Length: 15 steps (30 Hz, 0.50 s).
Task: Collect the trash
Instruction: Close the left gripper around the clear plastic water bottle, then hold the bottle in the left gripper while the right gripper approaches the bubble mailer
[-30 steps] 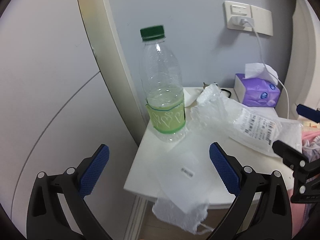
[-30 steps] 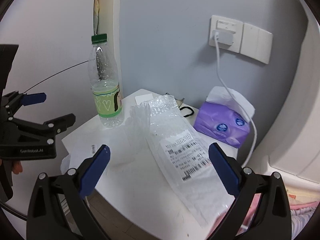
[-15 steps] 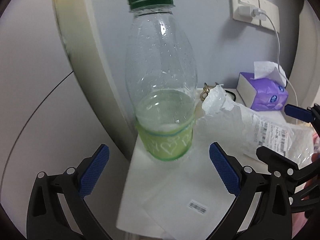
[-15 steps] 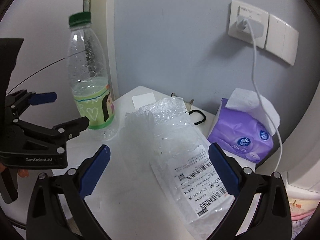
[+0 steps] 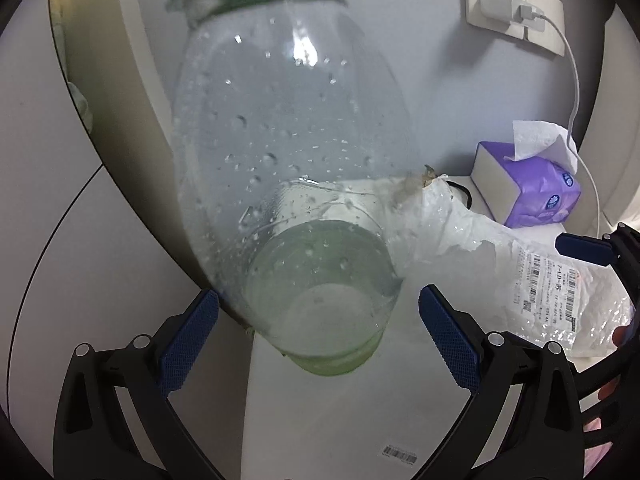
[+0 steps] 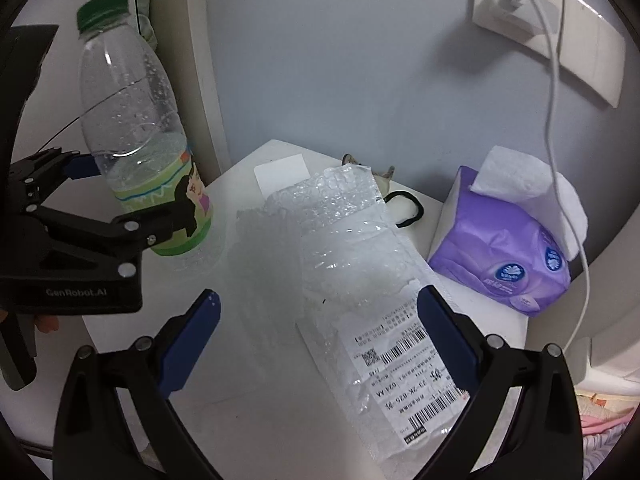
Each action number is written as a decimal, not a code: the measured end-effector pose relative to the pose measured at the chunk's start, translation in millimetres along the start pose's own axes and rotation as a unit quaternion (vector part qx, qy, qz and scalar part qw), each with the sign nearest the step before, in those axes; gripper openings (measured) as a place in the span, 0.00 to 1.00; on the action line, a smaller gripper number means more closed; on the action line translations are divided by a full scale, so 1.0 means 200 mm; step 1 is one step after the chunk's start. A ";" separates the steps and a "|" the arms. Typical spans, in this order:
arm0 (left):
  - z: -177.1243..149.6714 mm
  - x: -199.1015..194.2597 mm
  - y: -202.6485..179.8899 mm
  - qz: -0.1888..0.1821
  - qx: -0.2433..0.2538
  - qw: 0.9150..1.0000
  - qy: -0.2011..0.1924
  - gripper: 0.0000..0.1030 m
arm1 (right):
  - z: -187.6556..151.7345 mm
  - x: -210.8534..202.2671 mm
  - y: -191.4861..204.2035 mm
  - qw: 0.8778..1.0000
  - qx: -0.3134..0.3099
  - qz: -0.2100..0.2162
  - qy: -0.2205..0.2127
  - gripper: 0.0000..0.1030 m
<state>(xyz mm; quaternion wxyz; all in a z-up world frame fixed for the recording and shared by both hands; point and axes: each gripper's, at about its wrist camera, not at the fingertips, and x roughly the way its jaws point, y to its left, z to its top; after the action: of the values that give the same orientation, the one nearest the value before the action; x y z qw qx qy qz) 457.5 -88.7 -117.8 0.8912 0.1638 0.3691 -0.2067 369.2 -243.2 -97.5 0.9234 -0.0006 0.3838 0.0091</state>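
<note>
A clear plastic bottle point(image 5: 292, 160) with a green cap and a little pale liquid stands upright at the table's left corner. My left gripper point(image 5: 320, 340) is open, its blue pads on either side of the bottle's lower part. From the right wrist view the left gripper point(image 6: 124, 200) flanks the bottle point(image 6: 136, 132) at its green label; I cannot tell whether the pads touch it. A bubble mailer point(image 6: 360, 280) with a barcode label lies flat on the white table point(image 6: 256, 400). My right gripper point(image 6: 320, 336) is open just above the mailer's near half, holding nothing.
A purple tissue pack point(image 6: 508, 248) sits at the back right under a white charger cable point(image 6: 556, 100) from the wall socket point(image 6: 520, 4). A black hair tie point(image 6: 408, 208) and a white card point(image 6: 282, 172) lie behind the mailer. A wall edge stands left of the bottle.
My left gripper has moved forward until the bottle stands between its open fingers. My right gripper has come closer and lower over the mailer. Nothing on the table has shifted.
</note>
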 end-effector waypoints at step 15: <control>-0.05 0.04 0.03 -0.010 0.001 1.000 -0.007 0.83 | 0.05 0.13 0.03 1.000 -0.010 0.006 0.009 0.93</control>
<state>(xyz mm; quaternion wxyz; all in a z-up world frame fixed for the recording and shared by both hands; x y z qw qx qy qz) 459.1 -81.8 -128.8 0.8914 0.1593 0.3643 -0.2174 395.6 -237.3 -109.1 0.9197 -0.0070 0.3921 0.0187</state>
